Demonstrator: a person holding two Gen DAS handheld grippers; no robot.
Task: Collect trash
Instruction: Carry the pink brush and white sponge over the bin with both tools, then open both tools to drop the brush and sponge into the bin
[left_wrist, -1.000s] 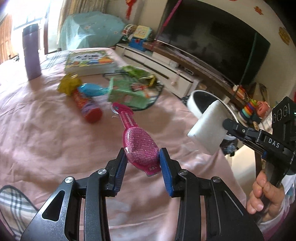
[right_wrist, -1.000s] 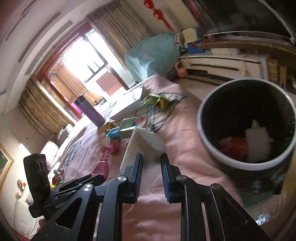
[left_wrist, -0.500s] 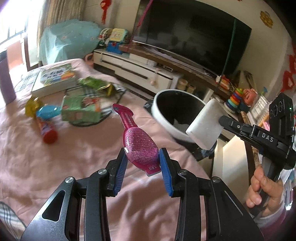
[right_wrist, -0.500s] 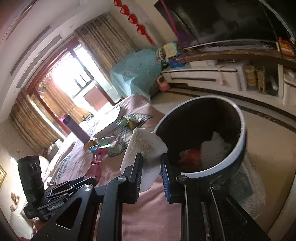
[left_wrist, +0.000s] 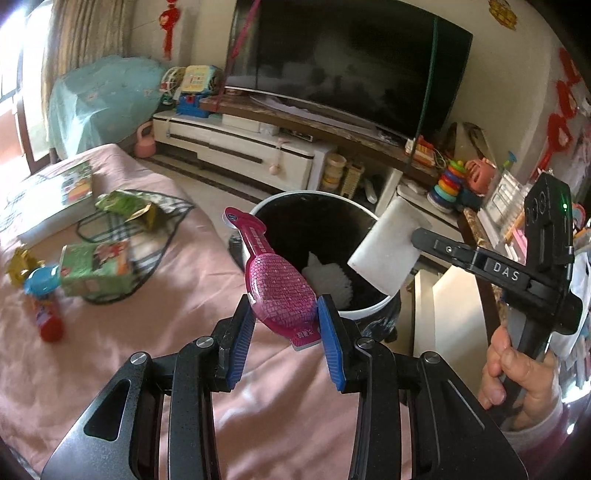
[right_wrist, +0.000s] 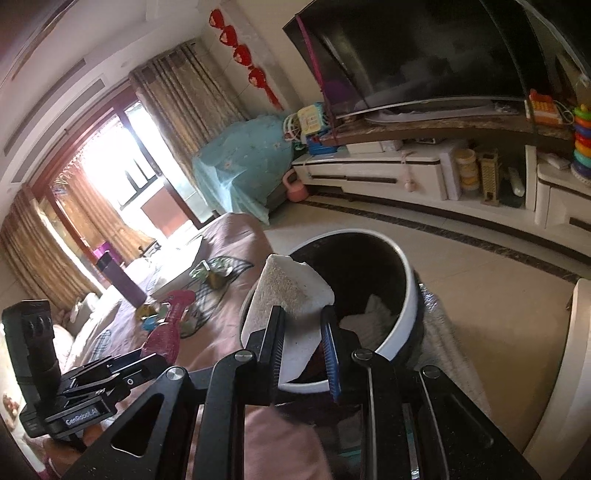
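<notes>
Over the bin (left_wrist: 369, 314) rim, right gripper (right_wrist: 303, 343) clamps a white foam block (right_wrist: 291, 295) (light, crushable, best pinched across flat faces), left gripper (left_wrist: 284, 332) pinches a stiff pink blister pack (left_wrist: 280, 291) by its broad end.

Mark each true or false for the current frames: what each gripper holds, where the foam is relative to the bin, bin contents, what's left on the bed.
1. The left gripper is shut on a pink wrapper. True.
2. The right gripper is empty. False: it is shut on a white foam block.
3. The foam block is at the bin rim. True.
4. The bin is empty. False: white trash lies inside.
5. The bed has no trash left. False: a green packet and others remain.
</notes>
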